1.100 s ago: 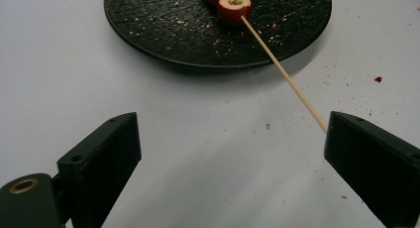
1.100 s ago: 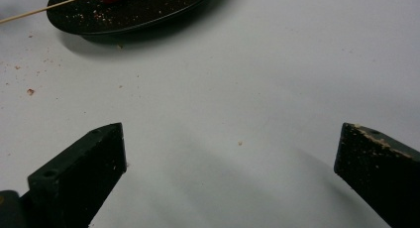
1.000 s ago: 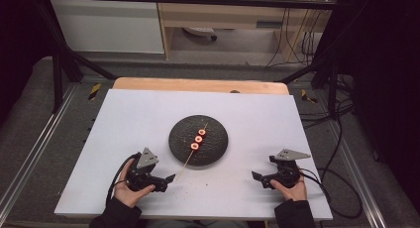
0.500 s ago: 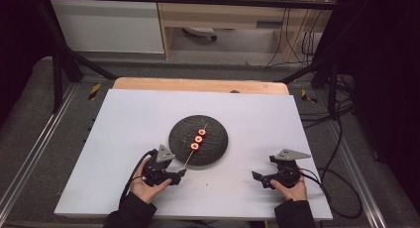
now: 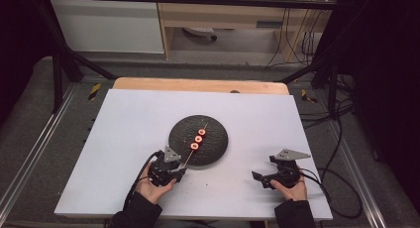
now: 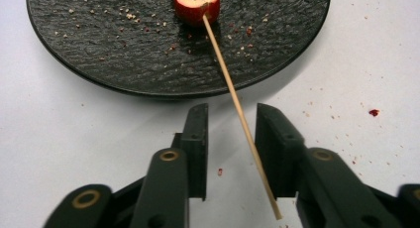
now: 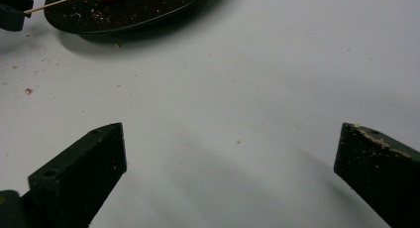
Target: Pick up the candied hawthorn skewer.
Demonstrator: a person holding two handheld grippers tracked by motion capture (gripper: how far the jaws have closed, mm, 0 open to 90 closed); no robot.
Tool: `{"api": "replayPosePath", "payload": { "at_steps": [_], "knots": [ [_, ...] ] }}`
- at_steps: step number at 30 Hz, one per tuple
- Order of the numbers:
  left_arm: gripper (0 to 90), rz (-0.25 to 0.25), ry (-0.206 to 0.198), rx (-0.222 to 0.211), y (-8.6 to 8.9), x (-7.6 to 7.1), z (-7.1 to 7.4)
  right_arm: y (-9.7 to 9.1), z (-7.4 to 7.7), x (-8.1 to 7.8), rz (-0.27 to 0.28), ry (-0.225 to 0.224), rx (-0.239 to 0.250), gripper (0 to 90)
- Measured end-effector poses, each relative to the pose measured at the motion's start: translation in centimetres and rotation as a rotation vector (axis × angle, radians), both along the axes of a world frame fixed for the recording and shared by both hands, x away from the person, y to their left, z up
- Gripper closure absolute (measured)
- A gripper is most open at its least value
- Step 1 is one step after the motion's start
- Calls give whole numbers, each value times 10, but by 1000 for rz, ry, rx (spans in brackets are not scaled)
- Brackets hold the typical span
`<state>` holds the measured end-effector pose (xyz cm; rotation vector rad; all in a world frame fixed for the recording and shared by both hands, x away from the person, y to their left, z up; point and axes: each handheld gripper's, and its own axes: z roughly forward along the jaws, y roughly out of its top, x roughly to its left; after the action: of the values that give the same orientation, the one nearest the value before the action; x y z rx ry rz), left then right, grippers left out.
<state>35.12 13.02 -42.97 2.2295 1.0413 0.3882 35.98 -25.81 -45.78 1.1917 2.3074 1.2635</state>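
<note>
A wooden skewer [image 5: 198, 138] with three red fruit pieces lies on a round black plate [image 5: 217, 131] in the middle of the white table. Its bare stick [image 6: 233, 96] juts over the plate's near rim, running down from the nearest red fruit [image 6: 196, 5]. My left gripper [image 5: 182, 169] sits at that rim. Its jaws have just been closing and stand narrowly apart around the stick [image 6: 231, 121], with a gap on the left side. My right gripper [image 5: 258, 179] rests on the table at the front right, wide open with nothing between its jaws [image 7: 233, 139].
Red and pale crumbs dot the plate [image 6: 124, 49] and the white table [image 5: 124, 129] near it. A wooden strip [image 5: 198, 84] edges the table's far side. Metal frame rails and cables run along both sides.
My left gripper has moved right and forward to the plate's near rim. Its jaws have narrowed around the skewer's stick end. The right gripper has stayed in place.
</note>
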Motion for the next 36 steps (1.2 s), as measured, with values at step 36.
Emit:
{"api": "replayPosePath", "payload": {
  "at_steps": [36],
  "knots": [
    [882,46,-36,-75,9,-6,3,1,0,0,1,7,2,12]
  ]
}}
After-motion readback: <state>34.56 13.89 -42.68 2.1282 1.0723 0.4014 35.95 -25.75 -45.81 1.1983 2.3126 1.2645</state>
